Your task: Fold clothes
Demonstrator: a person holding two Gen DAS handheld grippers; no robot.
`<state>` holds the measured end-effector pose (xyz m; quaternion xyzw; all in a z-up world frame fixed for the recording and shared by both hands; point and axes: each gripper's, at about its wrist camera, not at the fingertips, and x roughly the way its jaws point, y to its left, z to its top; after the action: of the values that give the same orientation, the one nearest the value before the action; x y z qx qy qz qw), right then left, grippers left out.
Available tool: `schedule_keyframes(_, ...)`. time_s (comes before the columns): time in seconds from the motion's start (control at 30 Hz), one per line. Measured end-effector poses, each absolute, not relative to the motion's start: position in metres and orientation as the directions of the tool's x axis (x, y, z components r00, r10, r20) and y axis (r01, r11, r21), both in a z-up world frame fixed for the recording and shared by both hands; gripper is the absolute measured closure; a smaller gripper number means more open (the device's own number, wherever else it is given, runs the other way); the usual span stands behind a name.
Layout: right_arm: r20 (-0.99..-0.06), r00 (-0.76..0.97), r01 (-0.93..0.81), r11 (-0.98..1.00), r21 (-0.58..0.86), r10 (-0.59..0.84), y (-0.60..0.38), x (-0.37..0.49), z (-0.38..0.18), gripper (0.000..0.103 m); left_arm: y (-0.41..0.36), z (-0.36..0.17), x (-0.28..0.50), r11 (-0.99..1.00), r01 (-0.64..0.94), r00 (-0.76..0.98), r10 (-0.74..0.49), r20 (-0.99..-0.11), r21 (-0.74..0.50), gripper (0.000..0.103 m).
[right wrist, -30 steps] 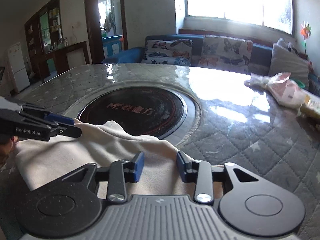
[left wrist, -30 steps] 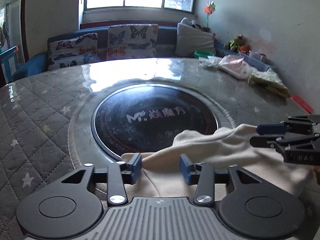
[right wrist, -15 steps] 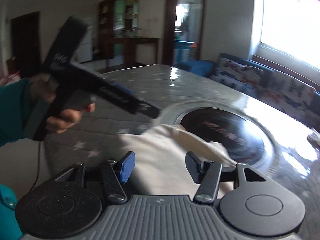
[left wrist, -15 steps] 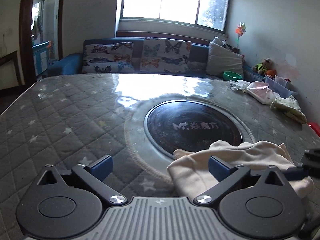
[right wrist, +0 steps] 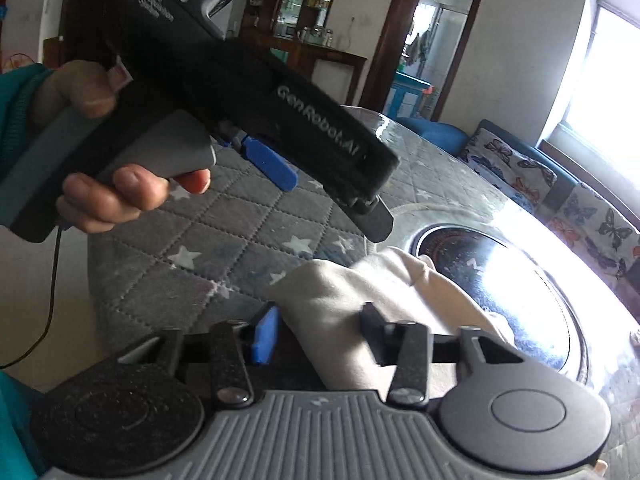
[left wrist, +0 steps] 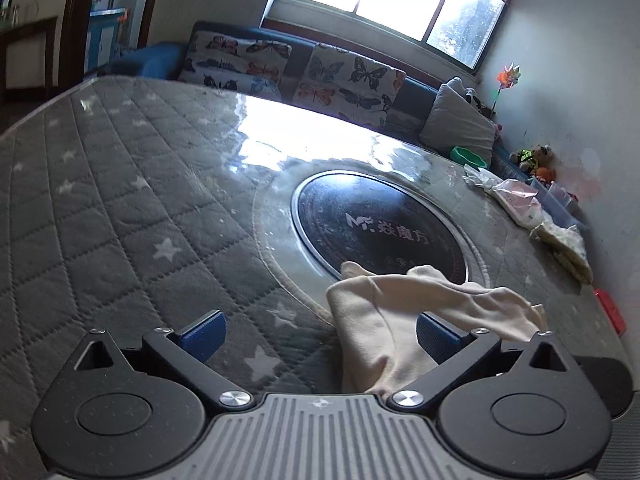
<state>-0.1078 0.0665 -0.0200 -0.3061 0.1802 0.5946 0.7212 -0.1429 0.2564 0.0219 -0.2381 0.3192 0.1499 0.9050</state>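
A cream garment (left wrist: 404,312) lies bunched on the quilted grey table, its far edge over the black round plate (left wrist: 380,224). My left gripper (left wrist: 320,334) is wide open and empty, above the garment's left edge. My right gripper (right wrist: 316,330) is open, low over the same garment (right wrist: 380,296), with cloth between its fingers but no grip. In the right wrist view the left gripper (right wrist: 336,196) is held up in a hand above the table, tilted down, its jaws apart.
A folded pink and cream pile (left wrist: 532,212) sits at the table's far right edge, with a red object (left wrist: 610,312) nearer. A sofa with butterfly cushions (left wrist: 320,72) stands behind the table. The quilted grey table (left wrist: 120,208) stretches left.
My left gripper opened wide, let go of the garment and lifted up and leftward. My right gripper opened wider and swung left. The garment now lies bunched together.
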Motion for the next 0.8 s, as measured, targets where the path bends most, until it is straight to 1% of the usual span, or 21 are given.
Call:
schedule_keyframes(0.03, -0.624, 0.229, -0.969, 0.115, -0.219, 0.747, 0.066, -0.107, -0.020, 0.074, 0.256, 0.021, -0.141, 0.835, -0.424, 0.750, 0.107, -0.652, -0.352, 0.000)
schedule_keyframes(0.07, -0.624, 0.224, -0.972, 0.125, -0.200, 0.749, 0.065, -0.101, -0.019, 0.076, 0.256, 0.021, -0.140, 0.827, -0.424, 0.752, 0.094, -0.653, -0.369, 0.000)
schedule_keyframes(0.13, -0.615, 0.203, -0.979, 0.149, -0.139, 0.762, 0.062, -0.094, -0.014, 0.084, 0.256, 0.020, -0.137, 0.811, -0.422, 0.755, 0.066, -0.652, -0.406, 0.000)
schedule_keyframes(0.23, -0.595, 0.173, -0.982, 0.184, -0.043, 0.785, 0.055, -0.082, -0.006, 0.088, 0.255, 0.019, -0.132, 0.774, -0.422, 0.761, 0.020, -0.648, -0.472, 0.000)
schedule_keyframes(0.33, -0.570, 0.161, -0.976, 0.217, 0.030, 0.806, 0.048, -0.069, 0.003, 0.089, 0.254, 0.018, -0.128, 0.723, -0.424, 0.771, -0.027, -0.636, -0.545, 0.000)
schedule_keyframes(0.4, -0.552, 0.149, -0.968, 0.235, 0.088, 0.820, 0.042, -0.061, 0.007, 0.090, 0.256, 0.015, -0.126, 0.667, -0.421, 0.782, -0.076, -0.618, -0.615, 0.000)
schedule_keyframes(0.6, -0.509, 0.138, -0.956, 0.249, 0.156, 0.850, 0.026, -0.047, 0.011, 0.090, 0.263, -0.004, -0.117, 0.442, -0.422, 0.804, -0.221, -0.552, -0.791, 0.000)
schedule_keyframes(0.67, -0.499, 0.132, -0.954, 0.246, 0.169, 0.856, 0.021, -0.044, 0.012, 0.090, 0.263, -0.010, -0.115, 0.393, -0.413, 0.810, -0.253, -0.529, -0.821, 0.000)
schedule_keyframes(0.77, -0.486, 0.127, -0.954, 0.241, 0.180, 0.865, 0.015, -0.041, 0.012, 0.090, 0.259, -0.014, -0.111, 0.384, -0.390, 0.823, -0.263, -0.504, -0.837, 0.000)
schedule_keyframes(0.8, -0.483, 0.124, -0.953, 0.239, 0.185, 0.867, 0.014, -0.040, 0.012, 0.090, 0.258, -0.015, -0.110, 0.382, -0.382, 0.827, -0.265, -0.496, -0.841, 0.002)
